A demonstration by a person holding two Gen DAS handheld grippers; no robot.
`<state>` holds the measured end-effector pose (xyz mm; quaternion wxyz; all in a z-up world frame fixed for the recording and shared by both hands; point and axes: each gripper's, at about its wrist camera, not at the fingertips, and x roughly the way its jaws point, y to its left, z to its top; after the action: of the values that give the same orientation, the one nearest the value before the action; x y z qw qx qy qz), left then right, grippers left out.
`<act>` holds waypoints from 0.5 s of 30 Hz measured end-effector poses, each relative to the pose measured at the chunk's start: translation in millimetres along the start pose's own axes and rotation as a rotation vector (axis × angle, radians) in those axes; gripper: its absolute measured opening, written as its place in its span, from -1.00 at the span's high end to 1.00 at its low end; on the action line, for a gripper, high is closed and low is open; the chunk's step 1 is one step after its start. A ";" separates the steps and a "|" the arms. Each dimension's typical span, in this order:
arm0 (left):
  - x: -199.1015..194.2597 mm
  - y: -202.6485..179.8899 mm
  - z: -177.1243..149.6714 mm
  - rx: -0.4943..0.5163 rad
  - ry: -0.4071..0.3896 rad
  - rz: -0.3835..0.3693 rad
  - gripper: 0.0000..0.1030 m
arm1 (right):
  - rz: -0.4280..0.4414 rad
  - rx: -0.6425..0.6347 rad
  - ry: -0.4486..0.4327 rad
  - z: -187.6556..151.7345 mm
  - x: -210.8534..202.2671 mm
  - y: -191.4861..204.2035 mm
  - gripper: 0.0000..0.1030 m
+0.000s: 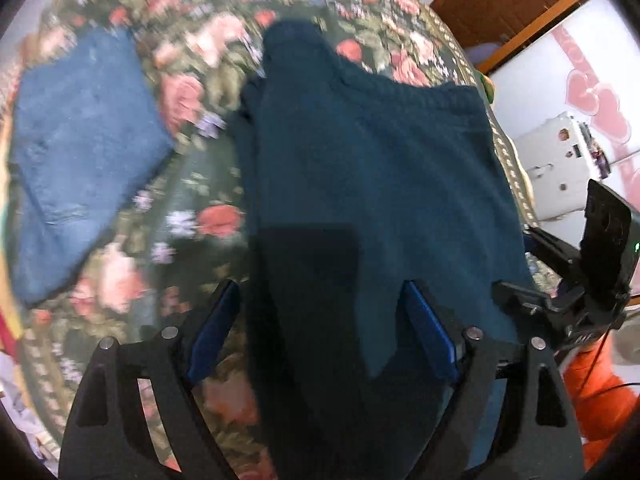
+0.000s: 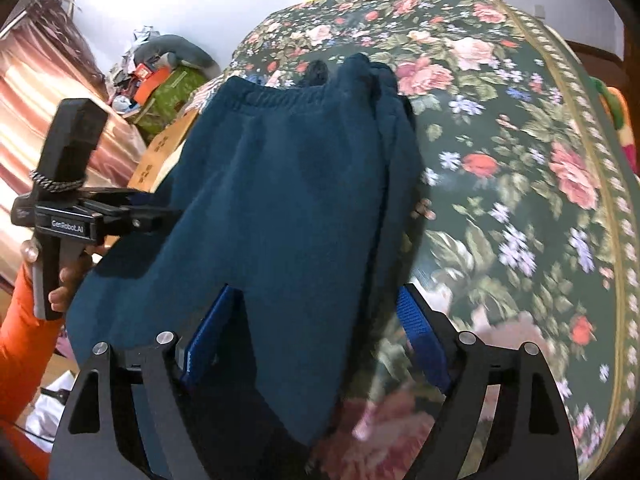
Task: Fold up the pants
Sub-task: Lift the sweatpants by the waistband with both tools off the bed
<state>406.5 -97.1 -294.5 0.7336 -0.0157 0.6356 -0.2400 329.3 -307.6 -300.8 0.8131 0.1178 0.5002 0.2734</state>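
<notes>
Your left gripper (image 1: 320,320) has its 2 blue-padded fingers (image 1: 214,334) spread wide apart. The teal sweatpants (image 1: 360,184) pass between them, but neither pad presses on the fabric. The same holds for your right gripper (image 2: 316,320): its fingers (image 2: 422,340) stand apart, and the sweatpants (image 2: 288,200) run up from between them without being clamped.

The sweatpants lie on the floral bedspread (image 2: 520,160). The elastic waistband (image 2: 272,100) is at the far end from you and the legs point back toward the grippers. In the right wrist view the right-hand side of the garment shows doubled layers along its edge. The near part of the fabric is blurred in both views, so you cannot tell from them how the leg ends lie.

A folded pair of blue jeans (image 1: 76,152) rests on the bedspread (image 1: 192,192), well apart to the left of the sweatpants. In the right wrist view your left hand (image 2: 64,276), in an orange sleeve (image 2: 24,340), grips the handle of the other device at the left edge of the garment.
</notes>
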 end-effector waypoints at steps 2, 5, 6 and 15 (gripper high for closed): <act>6.3 -1.5 4.4 0.000 -0.009 -0.007 -0.65 | 0.023 -0.002 0.004 3.1 4.3 1.1 -0.51; 11.2 -8.1 7.4 0.000 -0.032 -0.005 -0.64 | 0.048 0.007 0.011 5.5 8.2 1.8 -0.29; 12.2 -8.8 7.4 0.002 -0.031 -0.010 -0.61 | 0.066 0.031 0.016 8.2 10.5 -1.6 -0.18; -21.2 -33.0 -26.7 0.092 -0.083 0.050 0.30 | 0.052 0.014 0.001 -1.6 -15.0 13.3 0.43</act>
<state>368.9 -110.9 -269.2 0.7650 0.0240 0.5933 -0.2495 318.3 -305.2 -284.1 0.8047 0.1364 0.4992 0.2908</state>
